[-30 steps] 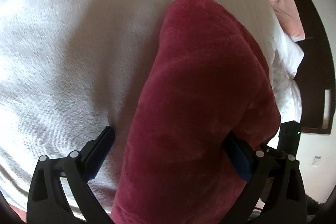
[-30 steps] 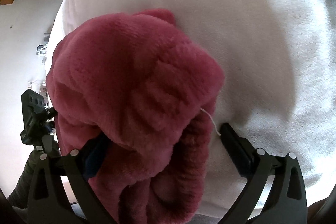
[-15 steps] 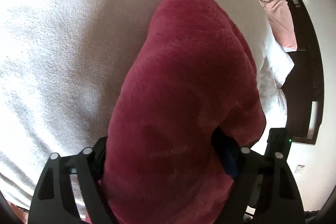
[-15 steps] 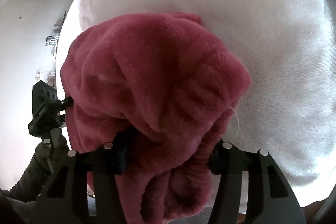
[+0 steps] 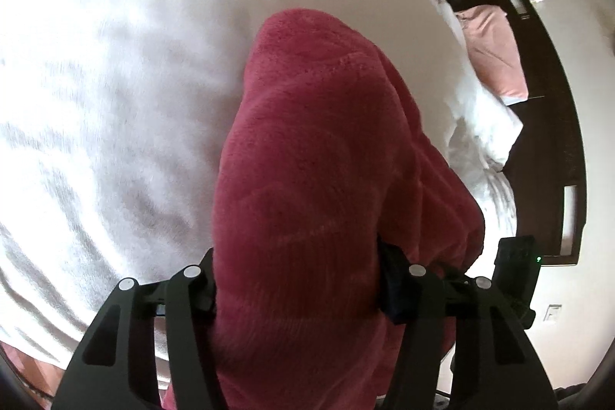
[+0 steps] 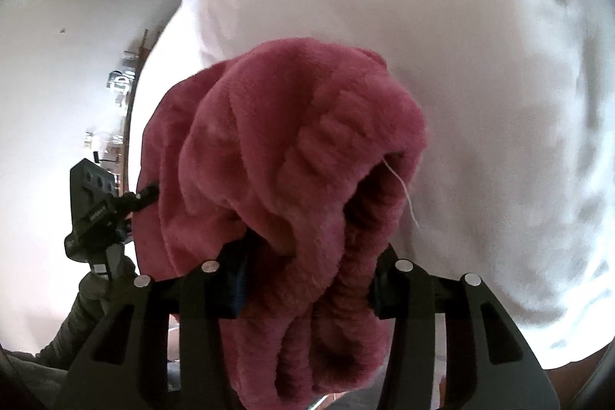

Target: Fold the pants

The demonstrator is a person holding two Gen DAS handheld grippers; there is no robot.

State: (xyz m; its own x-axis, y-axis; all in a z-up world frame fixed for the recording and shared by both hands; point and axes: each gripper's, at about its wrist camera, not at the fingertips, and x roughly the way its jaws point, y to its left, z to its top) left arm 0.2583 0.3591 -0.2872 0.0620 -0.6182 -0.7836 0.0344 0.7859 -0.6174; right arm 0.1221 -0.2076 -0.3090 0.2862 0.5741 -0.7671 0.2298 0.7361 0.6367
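The left gripper (image 5: 298,289) is clamped on a thick fold of the red fleece pants (image 5: 326,179), lifted above the white bedspread (image 5: 115,83), while the right gripper (image 6: 307,285) pinches their bunched, ribbed waistband above that bedspread.

Both tools clamped on fleece

The left tool (image 5: 298,289) has its jaws drawn in against a thick fold of the pants (image 5: 326,179). The right tool (image 6: 307,279) pinches the bunched waistband between its fingers, and the person's dark-sleeved other hand (image 6: 100,279) shows off to its left.
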